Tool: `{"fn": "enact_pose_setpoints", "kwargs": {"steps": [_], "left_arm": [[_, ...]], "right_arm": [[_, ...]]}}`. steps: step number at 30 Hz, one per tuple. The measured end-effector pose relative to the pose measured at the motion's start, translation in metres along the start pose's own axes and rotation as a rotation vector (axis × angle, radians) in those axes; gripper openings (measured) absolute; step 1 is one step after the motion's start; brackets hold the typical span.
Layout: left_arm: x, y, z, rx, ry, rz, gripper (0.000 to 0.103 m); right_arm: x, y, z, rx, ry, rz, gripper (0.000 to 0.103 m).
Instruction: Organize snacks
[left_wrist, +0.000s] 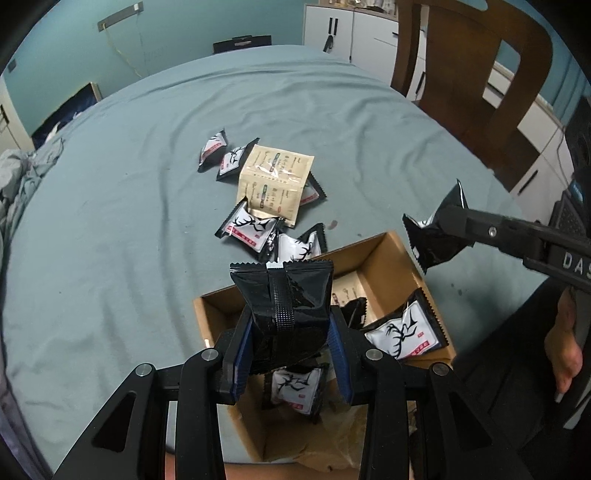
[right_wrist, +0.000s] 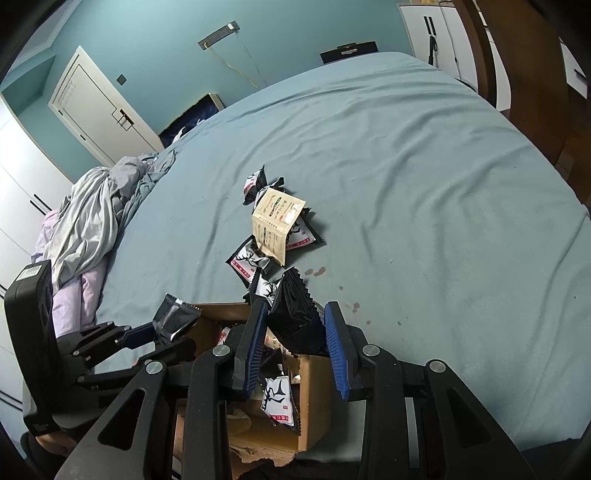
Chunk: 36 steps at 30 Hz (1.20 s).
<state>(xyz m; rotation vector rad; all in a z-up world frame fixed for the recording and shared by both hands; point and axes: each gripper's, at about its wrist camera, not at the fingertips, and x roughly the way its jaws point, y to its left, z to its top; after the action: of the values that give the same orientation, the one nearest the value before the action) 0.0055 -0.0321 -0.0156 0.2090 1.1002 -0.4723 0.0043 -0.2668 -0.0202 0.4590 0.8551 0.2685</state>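
My left gripper (left_wrist: 291, 328) is shut on a black snack packet (left_wrist: 286, 306), held upright over an open cardboard box (left_wrist: 391, 243) that has several black-and-white deer-print packets (left_wrist: 404, 334) inside. My right gripper (right_wrist: 295, 325) is shut on another black packet (right_wrist: 295, 314) above the same box (right_wrist: 314, 398); it also shows in the left wrist view (left_wrist: 436, 229). Several deer-print packets (left_wrist: 249, 227) and a beige sachet pack (left_wrist: 275, 181) lie scattered on the blue-grey bedsheet beyond the box. The left gripper shows in the right wrist view (right_wrist: 162, 328).
The bed (right_wrist: 424, 184) has rumpled grey bedding (right_wrist: 92, 214) piled at the left. A wooden chair (left_wrist: 476, 74) and white cabinets (left_wrist: 351, 33) stand behind the bed. A white door (right_wrist: 99, 107) is at the far left.
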Motion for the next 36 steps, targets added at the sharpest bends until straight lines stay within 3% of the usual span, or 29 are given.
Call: {"fn": "enact_pose_setpoints", "kwargs": {"steps": [1,2,4,6,10,17,27,30,33,36], "left_arm": [[0.0,0.002,0.0,-0.006,-0.004,-0.005,0.042],[0.001,0.004,0.001,-0.01,-0.01,0.003,0.058],[-0.003,0.005,0.002,-0.008,-0.048,0.074,0.081],[-0.009,0.006,0.003,-0.002,-0.095,0.141,0.082],[-0.013,0.019,0.005,-0.056,-0.111,0.191,0.082],[-0.008,0.036,0.007,-0.124,-0.079,0.209,0.082],[-0.004,0.034,0.005,-0.109,-0.056,0.23,0.082],[-0.003,0.034,0.005,-0.108,-0.048,0.233,0.082],[-0.004,0.034,0.005,-0.105,-0.047,0.243,0.082],[-0.004,0.033,0.005,-0.104,-0.046,0.246,0.082]], "right_arm": [[0.0,0.0,-0.001,-0.004,0.001,0.0,0.03],[0.001,0.001,-0.001,-0.009,0.003,-0.002,0.03],[0.002,0.003,-0.002,-0.022,0.007,-0.005,0.03],[0.003,0.005,-0.002,-0.036,0.011,-0.007,0.03],[0.003,0.011,-0.004,-0.073,0.015,0.002,0.03],[0.01,0.027,-0.011,-0.175,0.05,-0.005,0.03],[0.015,0.044,-0.017,-0.281,0.067,-0.015,0.033],[0.017,0.043,-0.018,-0.258,0.088,0.006,0.039],[0.02,0.038,-0.016,-0.205,0.1,-0.013,0.064],[0.017,0.034,-0.012,-0.169,0.073,-0.016,0.067]]}}
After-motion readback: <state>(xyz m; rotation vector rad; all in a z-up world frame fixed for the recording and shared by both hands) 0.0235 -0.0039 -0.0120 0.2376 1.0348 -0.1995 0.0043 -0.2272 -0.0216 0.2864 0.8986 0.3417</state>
